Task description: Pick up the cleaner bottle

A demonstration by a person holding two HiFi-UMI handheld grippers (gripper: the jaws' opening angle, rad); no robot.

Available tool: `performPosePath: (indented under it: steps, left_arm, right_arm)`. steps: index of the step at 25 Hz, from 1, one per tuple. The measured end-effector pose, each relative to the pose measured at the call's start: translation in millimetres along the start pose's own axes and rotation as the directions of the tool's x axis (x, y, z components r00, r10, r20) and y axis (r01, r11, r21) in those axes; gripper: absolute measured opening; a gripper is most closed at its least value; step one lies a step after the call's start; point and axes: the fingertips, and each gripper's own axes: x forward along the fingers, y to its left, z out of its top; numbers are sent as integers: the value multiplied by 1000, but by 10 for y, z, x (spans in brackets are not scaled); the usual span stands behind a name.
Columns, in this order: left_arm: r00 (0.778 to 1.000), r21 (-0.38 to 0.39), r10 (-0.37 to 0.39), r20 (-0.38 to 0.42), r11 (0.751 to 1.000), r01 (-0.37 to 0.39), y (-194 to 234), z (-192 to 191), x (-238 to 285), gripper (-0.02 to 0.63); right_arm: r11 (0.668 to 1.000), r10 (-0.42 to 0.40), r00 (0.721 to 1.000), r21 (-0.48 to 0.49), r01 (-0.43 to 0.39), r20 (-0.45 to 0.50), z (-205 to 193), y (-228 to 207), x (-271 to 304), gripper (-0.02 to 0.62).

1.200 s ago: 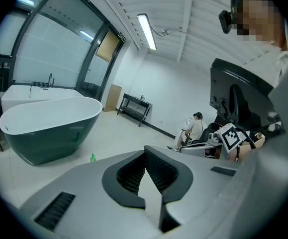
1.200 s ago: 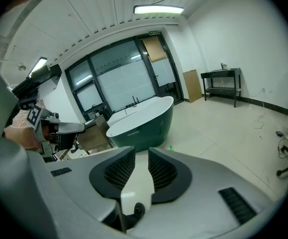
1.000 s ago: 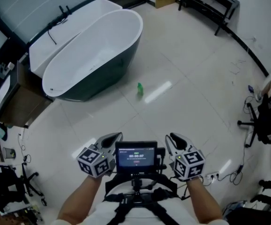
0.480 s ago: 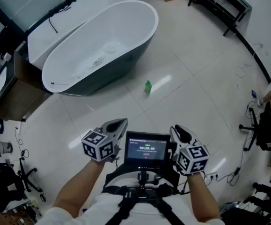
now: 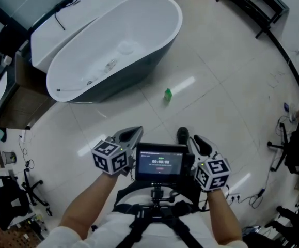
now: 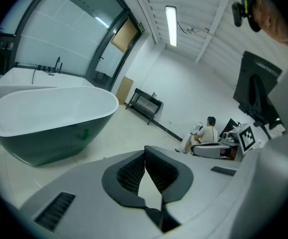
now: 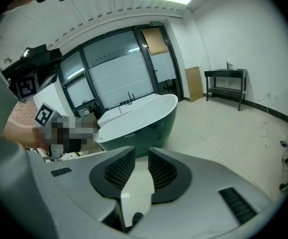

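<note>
Cleaner bottle (image 5: 167, 94), small, green, plastic, apparently upright on the pale tiled floor (image 5: 226, 87), out in the open. Near the dark outer wall of the white oval freestanding bathtub (image 5: 179, 25), yet apart from it; touched by nothing. Well ahead of both tongs.

Left tongs (image 5: 132, 135) closed, tips pressed together with only floor showing through the small gap behind them; nothing held. Right tongs (image 5: 195, 141) slightly apart, ribbed pads not meeting, empty as well. Both carried low before the body, one on each side of a small black screen (image 5: 159, 164) on a chest mount, pointing forward and down toward the bottle's stretch of floor. Dark shoe toe (image 5: 183, 134) just beside the right tongs.

Judged to be the approach: bottle not yet reached, no grasp begun. Needed next: closing the distance and getting down to floor level, then parting one pair of tongs wider than the bottle's body, sliding in from the side at mid-height, clamping, and lifting straight up. Probably light and easily toppled, so best not nudged by a closed tip on the way in. Choice of pair for the pick not readable; right pair, already parted, seemingly the readier.
</note>
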Motion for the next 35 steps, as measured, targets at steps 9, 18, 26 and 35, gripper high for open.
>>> performPosePath:
  steps: [9,18,26,35]
  left_arm:
    - [993,-34,95,-69,995,-98,159,91,791,0]
    - [978,-79,161,-132,982,-172,606,50,1753,0]
    - [956,-127,207,-206,963,-236,1131,-544,2689,88]
    - [912,-94,244,-331,953,-289,1749,-1440,3629,138]
  right_arm:
    - [996,82,989,-28,-86,-120,311,-678,564,81]
    - [993,106,979,-36,-114,-174,547,-1280,1140,81]
    - [993,120,962,20,-119,-244,59,-1697,1529,81]
    - [989,126,946,115,-95,-299,-666,-2122,1817,81]
